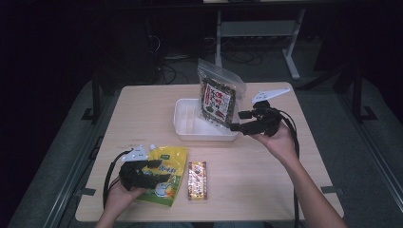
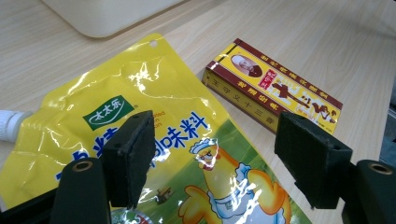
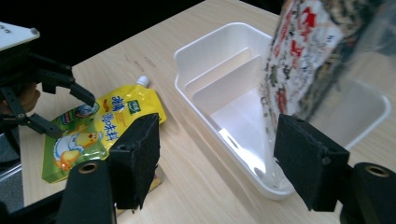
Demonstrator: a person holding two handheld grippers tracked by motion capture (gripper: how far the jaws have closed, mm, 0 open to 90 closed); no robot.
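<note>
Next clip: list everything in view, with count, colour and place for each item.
Table: one, light wood, centre of the high view.
Bin: one, white, divided, mid-table.
Snack bag: one, clear with dark contents and a red-and-white label, standing upright in the bin's right part.
Spout pouch: one, yellow, lying flat, near-left.
Small box: one, maroon and yellow, flat beside the pouch.
Left gripper: black, open, over the pouch.
Right gripper: black, open, by the bin's right end, nothing between the jaws.

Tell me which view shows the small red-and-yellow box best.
The left gripper view: the box lies close, label and edges sharp. The high view shows it small beside the yellow pouch; the right gripper view shows just a corner.
</note>
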